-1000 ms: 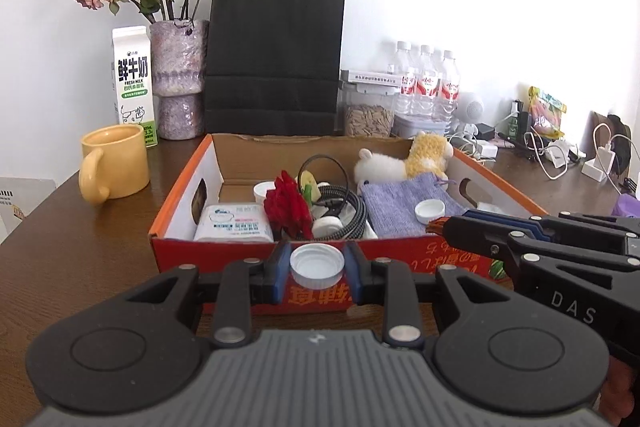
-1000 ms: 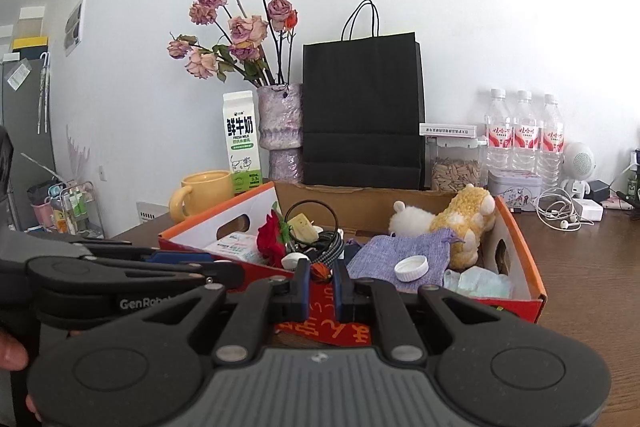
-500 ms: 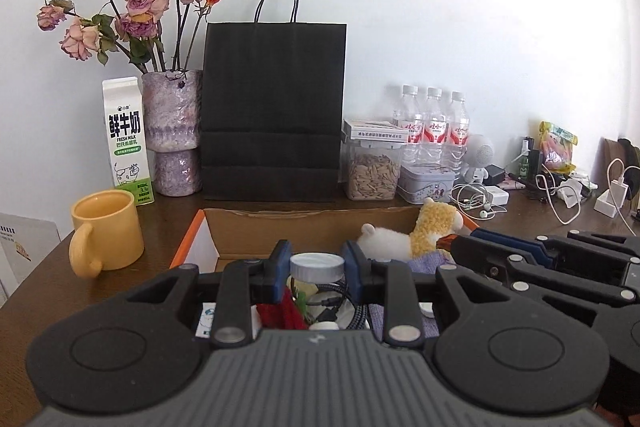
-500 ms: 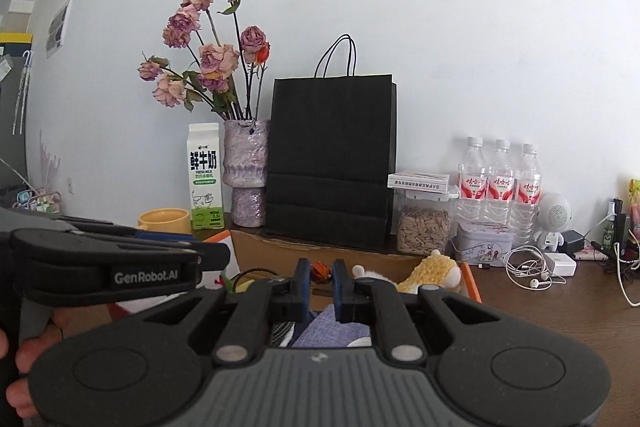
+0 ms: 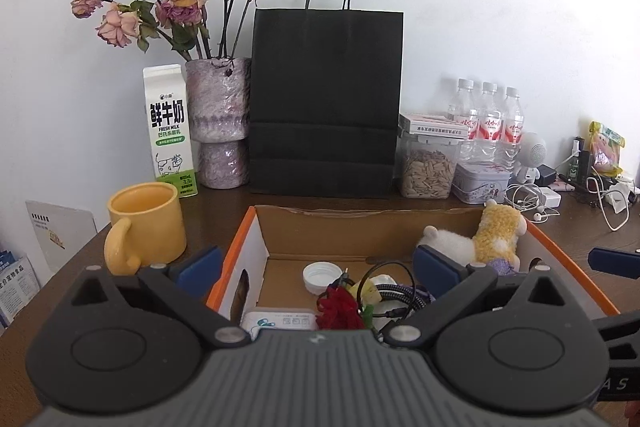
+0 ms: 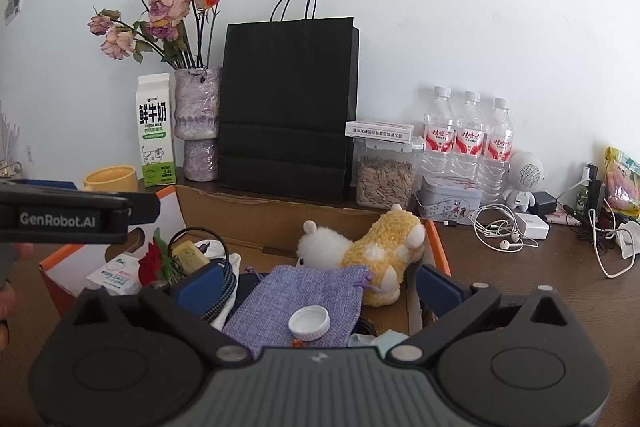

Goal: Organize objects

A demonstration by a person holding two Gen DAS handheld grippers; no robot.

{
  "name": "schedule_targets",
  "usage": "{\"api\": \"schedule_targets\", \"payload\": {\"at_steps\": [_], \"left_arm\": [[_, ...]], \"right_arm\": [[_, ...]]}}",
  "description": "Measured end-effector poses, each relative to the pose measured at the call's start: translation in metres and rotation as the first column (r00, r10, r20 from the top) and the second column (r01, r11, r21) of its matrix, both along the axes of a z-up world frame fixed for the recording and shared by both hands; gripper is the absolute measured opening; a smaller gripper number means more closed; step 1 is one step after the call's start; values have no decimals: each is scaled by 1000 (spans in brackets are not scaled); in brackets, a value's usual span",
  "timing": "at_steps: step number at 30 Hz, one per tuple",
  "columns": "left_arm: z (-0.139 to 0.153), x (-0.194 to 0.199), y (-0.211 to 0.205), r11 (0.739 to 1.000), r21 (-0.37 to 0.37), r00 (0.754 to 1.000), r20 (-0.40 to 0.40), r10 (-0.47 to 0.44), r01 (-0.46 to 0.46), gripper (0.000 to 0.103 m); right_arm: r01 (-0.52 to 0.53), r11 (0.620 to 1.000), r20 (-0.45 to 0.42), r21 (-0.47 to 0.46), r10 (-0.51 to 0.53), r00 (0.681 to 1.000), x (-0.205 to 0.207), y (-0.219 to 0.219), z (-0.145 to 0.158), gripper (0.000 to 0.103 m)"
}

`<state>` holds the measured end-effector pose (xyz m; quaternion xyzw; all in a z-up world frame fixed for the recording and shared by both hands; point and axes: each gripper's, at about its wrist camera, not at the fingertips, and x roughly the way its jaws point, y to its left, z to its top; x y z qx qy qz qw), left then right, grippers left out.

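Observation:
An orange-rimmed cardboard box (image 5: pixel 240 239) (image 6: pixel 256 223) sits on the dark wooden table. In it lie a white bottle cap (image 5: pixel 320 277), a red rose (image 5: pixel 338 309), a coiled cable (image 5: pixel 394 291), a tissue pack (image 5: pixel 280 321) and a yellow-and-white plush toy (image 5: pixel 480 241) (image 6: pixel 376 251). A second white cap (image 6: pixel 309 323) rests on a purple pouch (image 6: pixel 308 291), with a tiny orange bit (image 6: pixel 296 343) beside it. My left gripper (image 5: pixel 318 265) hangs over the box's left part, its jaws opening wide and gripping nothing. My right gripper (image 6: pixel 318 285) is over the pouch, jaws opening, also with nothing held.
Behind the box stand a yellow mug (image 5: pixel 146 227), a milk carton (image 5: pixel 170 131), a vase of dried roses (image 5: pixel 220 123), a black paper bag (image 5: pixel 326 103), a seed jar (image 5: pixel 428 167) and water bottles (image 5: pixel 488 119). Cables and chargers (image 6: pixel 516 227) lie at the right.
Both grippers went from shut to wide open; the white cap has left the left one's fingers. Both have moved forward and up over the box, which now lies under them.

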<state>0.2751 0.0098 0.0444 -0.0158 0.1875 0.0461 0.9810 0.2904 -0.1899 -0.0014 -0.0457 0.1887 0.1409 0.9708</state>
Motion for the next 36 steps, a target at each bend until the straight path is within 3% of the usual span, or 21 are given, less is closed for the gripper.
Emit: {"api": "schedule_targets", "payload": {"at_steps": [9,21,36], "left_arm": [[6,-27,0,1000,2,999,-40,-27,28,103],[-8,-96,4,996,-28,985,-148,-93,90,103],[-25,-141,13,995,-74,975,-205,-83,69,103]], "right_arm": [[-9,1000,-24,23,9,1000,-22,-8,7,103],[-33,998,-93,45,37,995,-88,-25,7,103],[-23,998,-148,59,32,989,-128,-32,1,103]]}}
